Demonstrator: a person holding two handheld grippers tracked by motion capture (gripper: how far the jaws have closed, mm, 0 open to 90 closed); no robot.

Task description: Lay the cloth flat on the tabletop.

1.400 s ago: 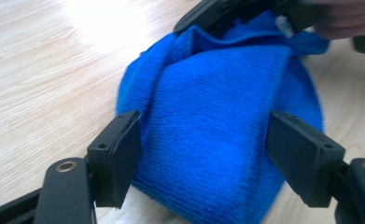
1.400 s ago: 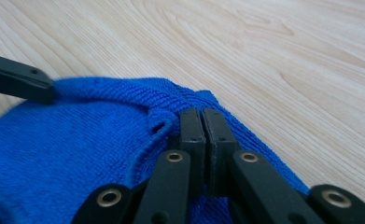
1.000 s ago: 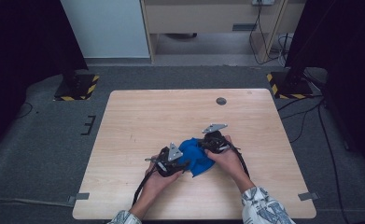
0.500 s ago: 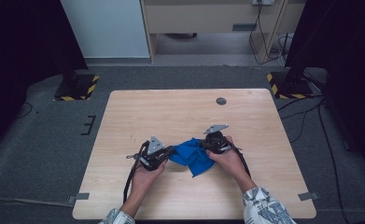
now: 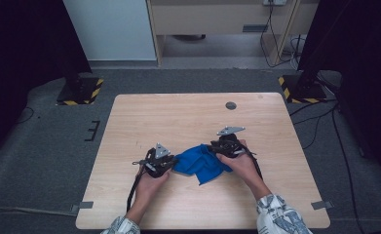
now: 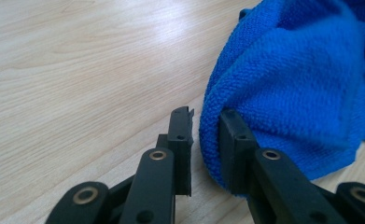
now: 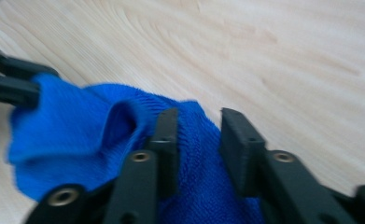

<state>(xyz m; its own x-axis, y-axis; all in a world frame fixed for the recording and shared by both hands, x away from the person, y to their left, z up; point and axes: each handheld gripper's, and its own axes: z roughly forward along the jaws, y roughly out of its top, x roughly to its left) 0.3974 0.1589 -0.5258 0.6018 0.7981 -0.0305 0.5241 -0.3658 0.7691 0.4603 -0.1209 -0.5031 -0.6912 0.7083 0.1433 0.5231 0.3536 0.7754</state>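
- My left gripper (image 6: 203, 140) is nearest to me: its jaws have just been easing apart and now stand narrow. A folded edge of the blue microfibre cloth (image 6: 292, 93) sits in the gap, touching the right-hand jaw and clear of the other, so I read it as let go, not pinched.
- My right gripper (image 7: 194, 144) has just been opening too. Its jaws stand a moderate way apart over the cloth (image 7: 101, 135), with fabric lying between and under them but no pad pressing on it.
- In the high view the cloth (image 5: 200, 162) lies crumpled on the wooden table (image 5: 188, 117), stretched between the left gripper (image 5: 164, 165) and the right gripper (image 5: 216, 148), touching both.
- Handling, as I judge it: light, soft and limp, with a terry pile that should give the pads good friction. It will sag and bunch rather than hold a shape, and nothing in it can break.
- Where I would take hold: a corner or a single hemmed edge at each gripper's own side, pinching one layer only. A grab at the bunched middle would catch several folds.
- Farther off from both grippers, a small dark round disc (image 5: 231, 105) sits near the table's far edge, well apart from the cloth.
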